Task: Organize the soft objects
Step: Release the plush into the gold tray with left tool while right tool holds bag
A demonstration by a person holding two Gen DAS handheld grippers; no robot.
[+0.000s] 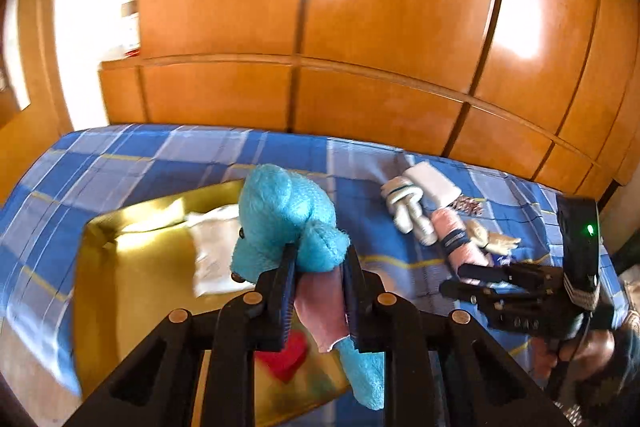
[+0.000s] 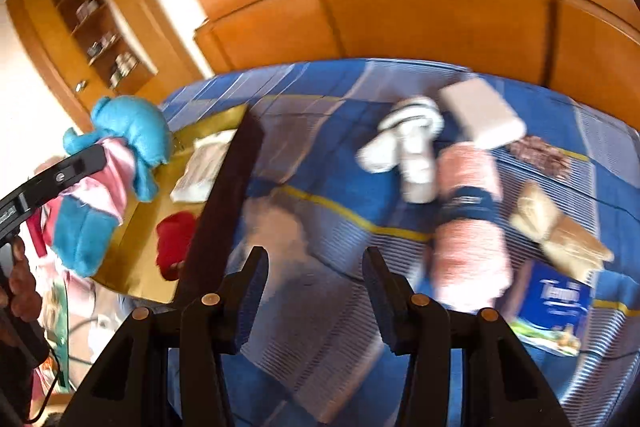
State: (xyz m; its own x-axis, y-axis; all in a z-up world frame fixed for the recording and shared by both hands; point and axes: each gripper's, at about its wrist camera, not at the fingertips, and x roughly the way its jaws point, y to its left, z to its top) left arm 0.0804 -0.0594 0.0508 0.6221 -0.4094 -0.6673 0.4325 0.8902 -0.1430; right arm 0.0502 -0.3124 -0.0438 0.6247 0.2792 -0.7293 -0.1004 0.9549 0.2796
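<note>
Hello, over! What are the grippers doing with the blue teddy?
Left gripper shut on blue teddy, lifted above gold box. Right gripper open, empty, over the bedspread. Nothing blocking.

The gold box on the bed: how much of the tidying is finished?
Done: a white cloth and a red heart lie in the gold box. In hand: the left claw grips the blue teddy. Left: socks and the pink roll.

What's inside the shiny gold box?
Inside the gold box lie a white folded cloth or packet and a red soft thing. The blue teddy, held up in the left gripper, hides part of the box floor.
</note>
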